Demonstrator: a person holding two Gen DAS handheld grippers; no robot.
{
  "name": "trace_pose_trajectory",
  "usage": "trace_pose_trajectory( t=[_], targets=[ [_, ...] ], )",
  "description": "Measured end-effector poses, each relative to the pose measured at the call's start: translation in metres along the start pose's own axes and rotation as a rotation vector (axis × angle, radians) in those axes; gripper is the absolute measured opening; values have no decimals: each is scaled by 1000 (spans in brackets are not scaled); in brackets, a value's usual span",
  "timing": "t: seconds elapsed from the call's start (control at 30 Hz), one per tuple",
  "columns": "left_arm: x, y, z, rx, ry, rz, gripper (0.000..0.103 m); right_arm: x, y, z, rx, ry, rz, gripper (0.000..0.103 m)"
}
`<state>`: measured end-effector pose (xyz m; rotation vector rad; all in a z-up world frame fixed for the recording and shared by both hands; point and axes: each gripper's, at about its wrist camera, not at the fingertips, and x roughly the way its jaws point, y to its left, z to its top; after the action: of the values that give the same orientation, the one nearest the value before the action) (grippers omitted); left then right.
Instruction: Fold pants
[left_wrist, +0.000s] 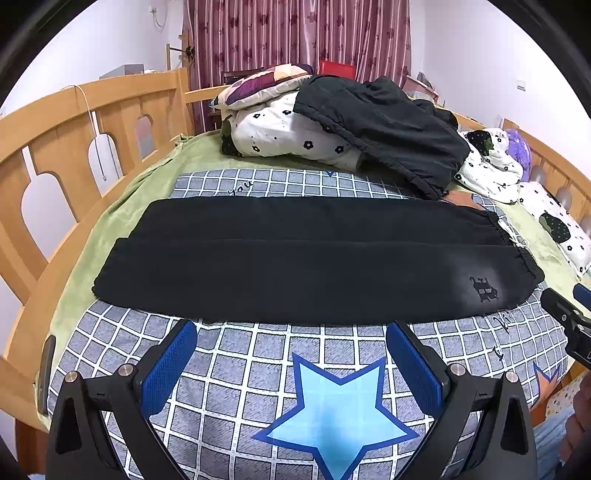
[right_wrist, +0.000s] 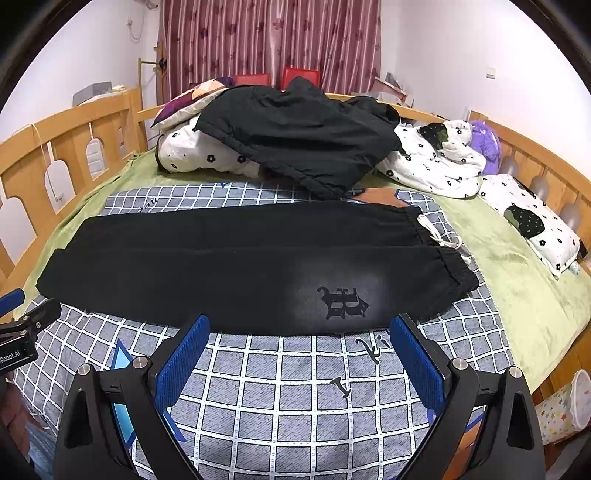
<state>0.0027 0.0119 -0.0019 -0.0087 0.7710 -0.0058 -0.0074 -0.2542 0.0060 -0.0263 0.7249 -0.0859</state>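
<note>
Black pants (left_wrist: 295, 258) (right_wrist: 240, 266) lie flat across the checked blanket, one leg folded over the other, waistband with white drawstring (right_wrist: 439, 236) at the right and cuffs at the left. A dark printed logo (right_wrist: 343, 302) marks the near leg close to the waistband. My left gripper (left_wrist: 291, 332) is open just short of the pants' near edge, around its middle. My right gripper (right_wrist: 301, 326) is open too, its blue pads (right_wrist: 417, 365) reaching the near edge below the logo. Neither holds anything. Each gripper shows at the edge of the other's view: the right gripper (left_wrist: 569, 317) and the left gripper (right_wrist: 26, 325).
A grey checked blanket (left_wrist: 258, 369) with a blue star (left_wrist: 336, 410) covers a green sheet (right_wrist: 517, 280). Another black garment (right_wrist: 295, 136) lies over piled floral bedding (left_wrist: 280, 133) at the back. Wooden bed rails (left_wrist: 74, 122) run left and right. A floral pillow (right_wrist: 532, 218) lies right.
</note>
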Motion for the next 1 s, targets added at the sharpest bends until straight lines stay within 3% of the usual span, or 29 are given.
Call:
trace_pose_trajectory(
  t=[1.0],
  targets=[
    [2, -1, -3, 1, 0, 1, 103, -5, -2, 1, 4, -6, 0, 97]
  ],
)
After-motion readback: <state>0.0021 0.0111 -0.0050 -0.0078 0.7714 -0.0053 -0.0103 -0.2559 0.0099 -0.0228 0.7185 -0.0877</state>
